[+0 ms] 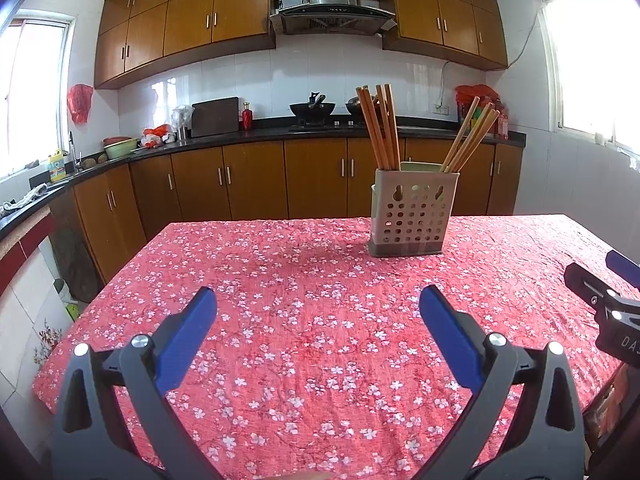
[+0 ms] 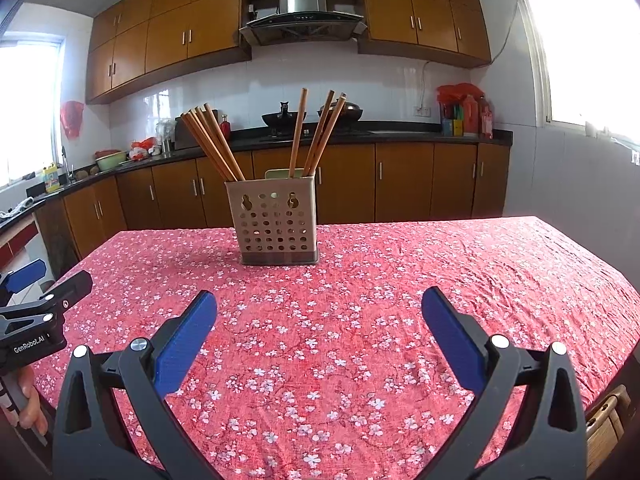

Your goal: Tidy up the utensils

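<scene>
Wooden chopsticks (image 2: 216, 146) standing in the beige holder (image 2: 274, 222), far side of my table (image 2: 440, 280)

They sit in two bunches, tips up, fanning outward; my left gripper (image 1: 318, 308) and right gripper (image 2: 319, 310) both hover spread wide, holding nothing.

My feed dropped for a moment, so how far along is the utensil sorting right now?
Looks done: the chopsticks stand in two leaning bunches inside the perforated holder, and no loose utensil shows on the floral tablecloth. In hand: nothing; the left gripper and right gripper are both open and empty, short of the holder. Left: nothing visible, though table edges are out of frame.
</scene>
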`<state>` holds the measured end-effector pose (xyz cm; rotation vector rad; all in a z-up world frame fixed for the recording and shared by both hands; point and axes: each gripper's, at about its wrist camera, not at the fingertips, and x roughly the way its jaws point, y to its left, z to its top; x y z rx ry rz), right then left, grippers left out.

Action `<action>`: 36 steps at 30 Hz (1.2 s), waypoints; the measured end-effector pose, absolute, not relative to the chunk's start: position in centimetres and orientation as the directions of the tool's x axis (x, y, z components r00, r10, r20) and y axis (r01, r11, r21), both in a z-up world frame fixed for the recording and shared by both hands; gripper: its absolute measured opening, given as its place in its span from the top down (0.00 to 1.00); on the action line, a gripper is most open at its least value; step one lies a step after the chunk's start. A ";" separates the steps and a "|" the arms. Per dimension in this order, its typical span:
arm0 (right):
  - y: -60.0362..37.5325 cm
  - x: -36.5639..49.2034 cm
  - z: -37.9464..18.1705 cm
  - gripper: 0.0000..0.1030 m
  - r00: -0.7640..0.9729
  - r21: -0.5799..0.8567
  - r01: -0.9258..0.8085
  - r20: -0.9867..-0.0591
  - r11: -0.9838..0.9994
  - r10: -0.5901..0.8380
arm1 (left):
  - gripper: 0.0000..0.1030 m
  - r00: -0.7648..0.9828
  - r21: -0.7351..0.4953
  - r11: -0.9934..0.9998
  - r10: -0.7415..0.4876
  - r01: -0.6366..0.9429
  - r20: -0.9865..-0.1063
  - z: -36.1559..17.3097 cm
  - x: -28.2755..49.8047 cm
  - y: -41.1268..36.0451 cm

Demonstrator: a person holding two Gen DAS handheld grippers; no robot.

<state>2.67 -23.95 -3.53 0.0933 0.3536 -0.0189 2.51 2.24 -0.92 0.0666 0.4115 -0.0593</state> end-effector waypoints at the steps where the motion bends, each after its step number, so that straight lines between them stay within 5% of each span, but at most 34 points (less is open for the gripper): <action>1: -24.0 2.8 -3.5 0.02 0.938 0.089 0.035 -0.347 0.995 -0.002 | 0.04 0.915 0.051 0.996 -0.046 0.072 -0.401 -0.9 2.5 2.2; 36: -24.6 2.9 -3.8 0.02 0.934 0.102 0.038 -0.358 0.994 0.001 | 0.04 0.909 0.049 0.995 -0.058 0.086 -0.412 -1.2 3.1 1.7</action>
